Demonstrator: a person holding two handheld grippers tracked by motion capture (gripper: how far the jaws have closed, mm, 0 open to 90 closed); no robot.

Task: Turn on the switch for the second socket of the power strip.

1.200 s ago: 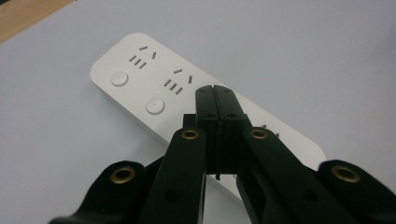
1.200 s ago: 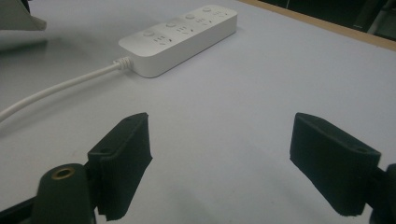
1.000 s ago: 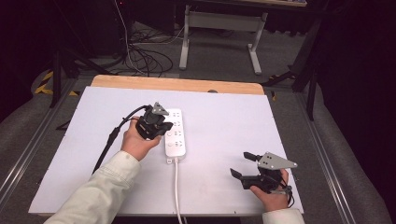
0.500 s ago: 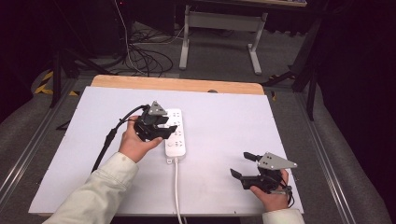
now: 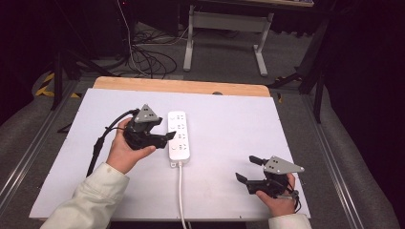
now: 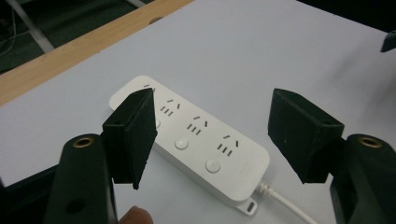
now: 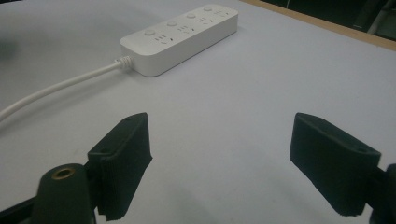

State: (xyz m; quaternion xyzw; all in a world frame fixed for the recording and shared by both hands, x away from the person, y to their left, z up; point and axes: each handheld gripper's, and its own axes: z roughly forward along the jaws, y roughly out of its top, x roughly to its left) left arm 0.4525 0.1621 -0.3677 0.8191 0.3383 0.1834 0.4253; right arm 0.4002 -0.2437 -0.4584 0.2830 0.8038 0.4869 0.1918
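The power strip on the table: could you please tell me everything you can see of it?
The power strip is a white, glossy, plastic-looking bar with rounded corners, lying flat on the white tabletop, lengthwise away from the person. Its top carries a row of sockets, each with a round button. A white cord leaves its near end. The open left gripper is right beside it; whether they touch is unclear.

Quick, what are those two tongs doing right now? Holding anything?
Left tongs: open, holding nothing, poised over the white power strip.
Right tongs: open, holding nothing.
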